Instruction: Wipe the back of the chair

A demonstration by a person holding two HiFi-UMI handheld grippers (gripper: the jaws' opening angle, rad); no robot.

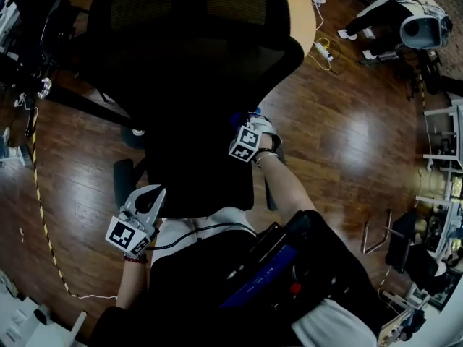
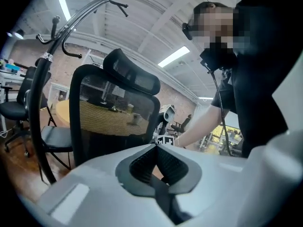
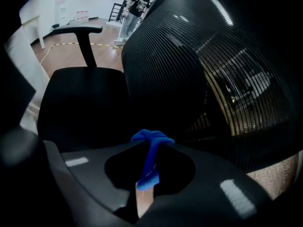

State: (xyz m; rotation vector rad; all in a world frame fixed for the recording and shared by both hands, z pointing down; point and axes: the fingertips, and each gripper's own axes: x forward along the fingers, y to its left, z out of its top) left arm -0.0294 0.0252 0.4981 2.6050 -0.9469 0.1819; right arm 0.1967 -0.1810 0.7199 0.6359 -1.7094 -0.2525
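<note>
The black mesh office chair (image 1: pixel 195 56) stands in front of me; its back (image 3: pixel 189 70) fills the right gripper view, with the seat (image 3: pixel 85 98) and an armrest (image 3: pixel 78 30) to the left. My right gripper (image 1: pixel 253 121) is shut on a blue cloth (image 3: pixel 150 157), which bunches at the jaw tips close to the lower part of the mesh back. A bit of the cloth (image 1: pixel 238 118) shows in the head view beside the chair's dark edge. My left gripper (image 1: pixel 153 195) hangs low at the chair's near left, apart from it, shut with nothing in it. Its view shows the chair back (image 2: pixel 113 112) from behind.
A round wooden table (image 1: pixel 304 13) lies beyond the chair, with a power strip (image 1: pixel 323 51) on the wood floor beside it. A black coat stand (image 2: pixel 42 79) and a second chair (image 2: pixel 19 108) are to the left. Striped tape (image 1: pixel 40 201) curves along the floor.
</note>
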